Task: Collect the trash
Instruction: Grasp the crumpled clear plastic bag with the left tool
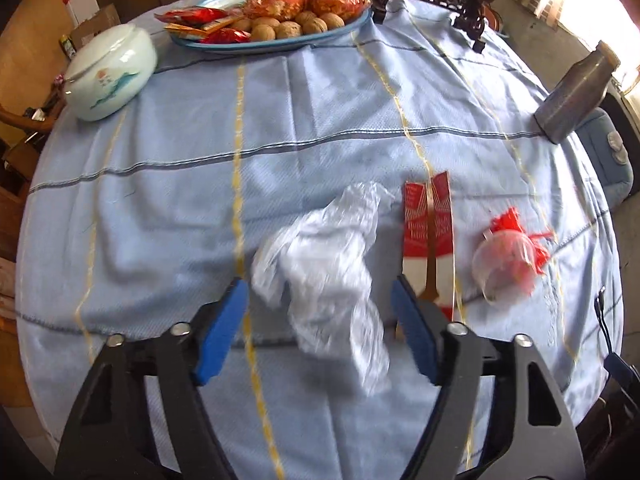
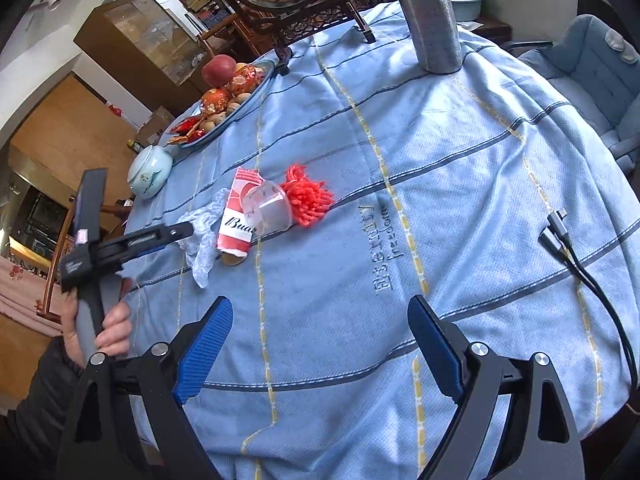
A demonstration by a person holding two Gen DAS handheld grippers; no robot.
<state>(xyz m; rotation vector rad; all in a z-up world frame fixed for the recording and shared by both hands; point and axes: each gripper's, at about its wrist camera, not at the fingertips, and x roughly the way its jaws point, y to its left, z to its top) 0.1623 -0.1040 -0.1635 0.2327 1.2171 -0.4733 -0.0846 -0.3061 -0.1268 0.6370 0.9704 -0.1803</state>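
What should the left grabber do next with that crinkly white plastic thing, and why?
Probably close a bit more and pinch it. The crumpled white plastic already lies between the left gripper's blue pads, but the pads don't look pressed on it yet. It's trash lying loose on the blue tablecloth, beside the red wrapper, so squeezing first should let it lift cleanly.

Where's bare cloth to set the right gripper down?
Free: the tablecloth between the red yarn tassel and the black cable, and in front of the right gripper. Crowded: the crumpled plastic bag, red wrapper and plastic cup.
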